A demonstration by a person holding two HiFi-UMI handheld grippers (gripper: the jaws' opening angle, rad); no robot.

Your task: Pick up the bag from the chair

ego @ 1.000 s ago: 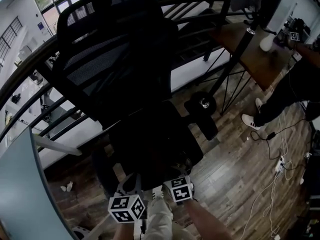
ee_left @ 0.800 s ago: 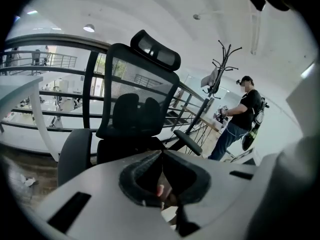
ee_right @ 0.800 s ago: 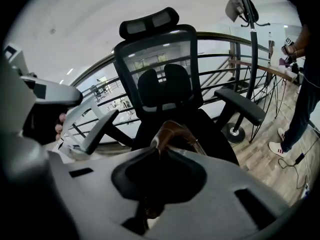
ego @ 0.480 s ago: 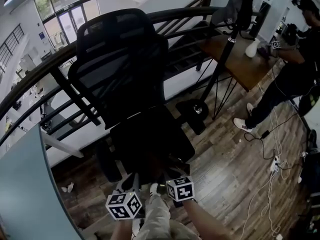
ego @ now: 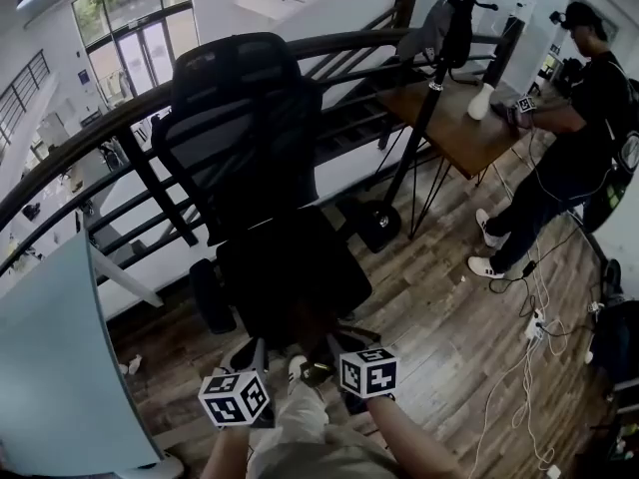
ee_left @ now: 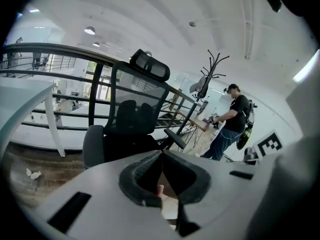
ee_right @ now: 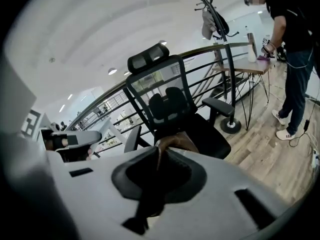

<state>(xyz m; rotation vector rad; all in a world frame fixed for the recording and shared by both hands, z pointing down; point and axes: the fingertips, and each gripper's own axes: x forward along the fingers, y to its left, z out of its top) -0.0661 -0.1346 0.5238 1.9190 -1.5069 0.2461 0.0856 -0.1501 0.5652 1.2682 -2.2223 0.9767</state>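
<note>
Bag, just beyond the closed right gripper, is judged soft and light, best pinched topside; left gripper is closed too.

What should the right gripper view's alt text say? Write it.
The right gripper, fingers together, points at a brown bag lying on the seat of a black mesh office chair. At right, a person stands by a wooden table.

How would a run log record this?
left gripper: shut, empty | right gripper: shut, empty | bag: on chair, not yet grasped
</note>
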